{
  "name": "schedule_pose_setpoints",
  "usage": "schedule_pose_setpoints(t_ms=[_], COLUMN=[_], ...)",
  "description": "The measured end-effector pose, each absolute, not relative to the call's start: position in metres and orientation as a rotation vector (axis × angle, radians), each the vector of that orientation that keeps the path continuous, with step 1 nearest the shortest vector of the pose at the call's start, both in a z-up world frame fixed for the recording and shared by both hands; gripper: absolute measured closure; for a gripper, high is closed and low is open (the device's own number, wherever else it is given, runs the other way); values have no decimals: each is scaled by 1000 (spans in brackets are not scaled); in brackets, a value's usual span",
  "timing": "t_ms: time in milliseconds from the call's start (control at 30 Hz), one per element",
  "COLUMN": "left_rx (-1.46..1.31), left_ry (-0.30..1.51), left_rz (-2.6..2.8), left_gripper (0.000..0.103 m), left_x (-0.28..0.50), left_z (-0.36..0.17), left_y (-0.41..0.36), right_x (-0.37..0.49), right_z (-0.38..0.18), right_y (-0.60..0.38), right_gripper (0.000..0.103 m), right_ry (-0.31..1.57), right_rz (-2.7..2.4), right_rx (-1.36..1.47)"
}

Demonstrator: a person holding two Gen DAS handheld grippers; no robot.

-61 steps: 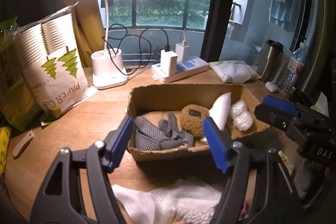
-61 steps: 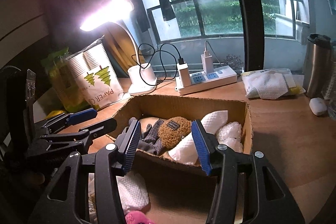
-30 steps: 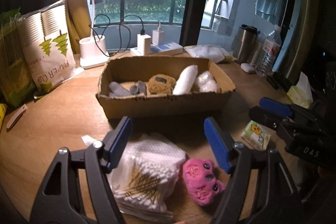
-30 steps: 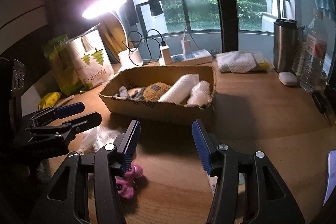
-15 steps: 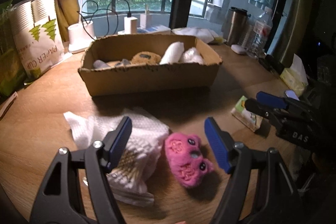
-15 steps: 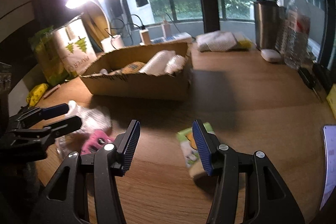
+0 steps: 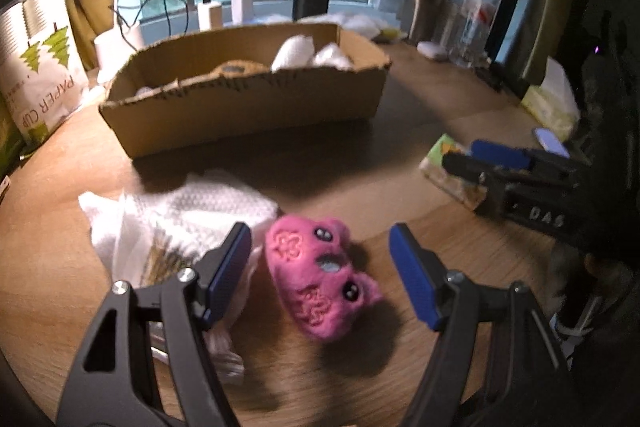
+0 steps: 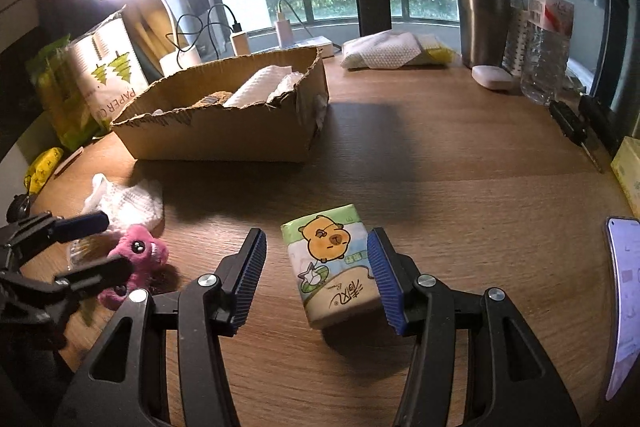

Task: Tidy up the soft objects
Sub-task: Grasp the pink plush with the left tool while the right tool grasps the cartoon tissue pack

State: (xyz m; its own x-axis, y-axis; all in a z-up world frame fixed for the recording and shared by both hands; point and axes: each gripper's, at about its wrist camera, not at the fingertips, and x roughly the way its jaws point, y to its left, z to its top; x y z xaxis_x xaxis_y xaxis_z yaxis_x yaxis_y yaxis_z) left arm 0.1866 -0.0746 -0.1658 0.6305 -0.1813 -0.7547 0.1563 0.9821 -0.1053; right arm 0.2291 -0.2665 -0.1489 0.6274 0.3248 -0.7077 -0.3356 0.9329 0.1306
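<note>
our left gripper (image 7: 320,267) stood wide around the pink plush (image 7: 320,275) on the table (image 8: 460,167), not gripping it. only our right view showed the right gripper (image 8: 316,267) standing apart, unclamped, beside the tissue pack (image 8: 332,259); the cardboard box (image 8: 224,131) sat behind.

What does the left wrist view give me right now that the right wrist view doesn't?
Only the left wrist view: the pink plush toy face-up between the open left gripper fingers, untouched, and the cotton swabs in the white cloth.
Only the right wrist view: the tissue pack print, lying between the right gripper fingers; a phone; a water bottle.
Both: the cardboard box, the toy, the pack and the white cloth.
</note>
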Motion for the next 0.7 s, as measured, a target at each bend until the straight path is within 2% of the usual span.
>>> schedule_pose_setpoints(t_ms=[67,567,633,700], left_rx=[-25,31,39,47], left_ry=[885,922,929,942], left_rz=[-186,-230,-232,-236], left_gripper=[30,32,44,49], left_x=[188,187,187,189], left_z=[-170,-183,-184,-187], left_y=[-75,-91,-93,-96], right_x=[230,240,241,241], right_z=[-150,-158,-159,-161], right_y=[-266,-268,-266,-264], right_gripper=[43,42,42,42], right_ry=[811,836,843,851], right_rz=[378,362,361,361], right_rx=[-19,-28,-33,-42])
